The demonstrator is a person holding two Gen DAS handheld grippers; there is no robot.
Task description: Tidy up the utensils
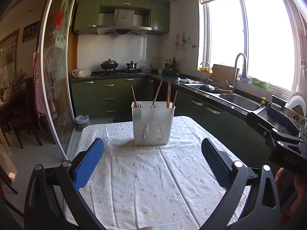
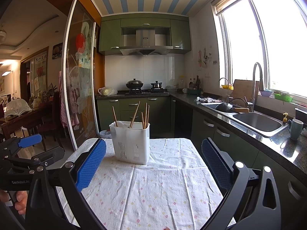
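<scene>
A white slotted utensil holder (image 1: pixel 153 123) stands upright on the cloth-covered table (image 1: pixel 149 182). Several wooden-handled utensils and chopsticks (image 1: pixel 168 95) stand in it. It also shows in the right wrist view (image 2: pixel 131 143), with the utensils (image 2: pixel 145 116) sticking up. My left gripper (image 1: pixel 152 156) is open and empty, held back from the holder above the cloth. My right gripper (image 2: pixel 153 156) is open and empty, also short of the holder. The right gripper's body (image 1: pixel 284 140) shows at the right of the left wrist view; the left gripper's body (image 2: pixel 25 153) shows at the left of the right wrist view.
A dark kitchen counter with a steel sink (image 2: pixel 257 123) and tall faucet (image 2: pixel 256 84) runs along the right. A mug (image 2: pixel 295 129) stands by the sink. A glass sliding door (image 2: pixel 80 80) is at the left. Stove with pots (image 2: pixel 144 86) at the back.
</scene>
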